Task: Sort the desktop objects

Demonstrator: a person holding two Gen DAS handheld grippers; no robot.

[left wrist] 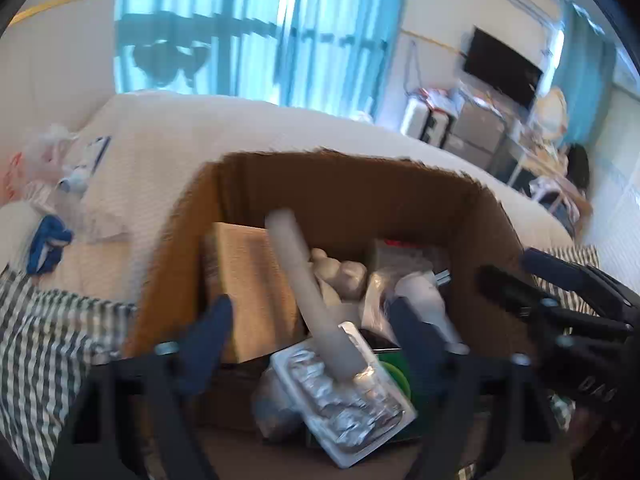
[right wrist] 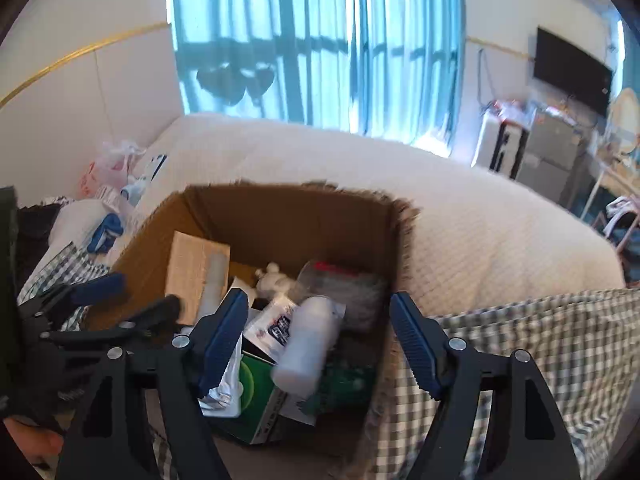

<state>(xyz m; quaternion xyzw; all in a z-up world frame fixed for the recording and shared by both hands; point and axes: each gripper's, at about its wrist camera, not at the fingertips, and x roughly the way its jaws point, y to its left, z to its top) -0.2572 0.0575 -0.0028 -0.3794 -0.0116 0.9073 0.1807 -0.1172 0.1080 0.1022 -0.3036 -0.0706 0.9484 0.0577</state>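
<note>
An open cardboard box (left wrist: 340,184) (right wrist: 276,208) sits in front of both grippers, full of objects. In the left wrist view a pale tube (left wrist: 308,288) leans over a foil blister pack (left wrist: 348,396), beside a small carton (left wrist: 248,284) and a beige figurine (left wrist: 340,272). My left gripper (left wrist: 312,340) is open above the box. In the right wrist view a white bottle (right wrist: 308,340), blurred, is in the air over a green box (right wrist: 260,396). My right gripper (right wrist: 316,340) is open around that spot, not gripping. Each gripper shows in the other's view.
The box rests on a checked cloth (right wrist: 520,352) (left wrist: 44,344). A white bed (right wrist: 400,184) lies behind it, with bags and a blue item (right wrist: 105,232) at the left. A dark screen (right wrist: 572,72) and shelves stand at the far right.
</note>
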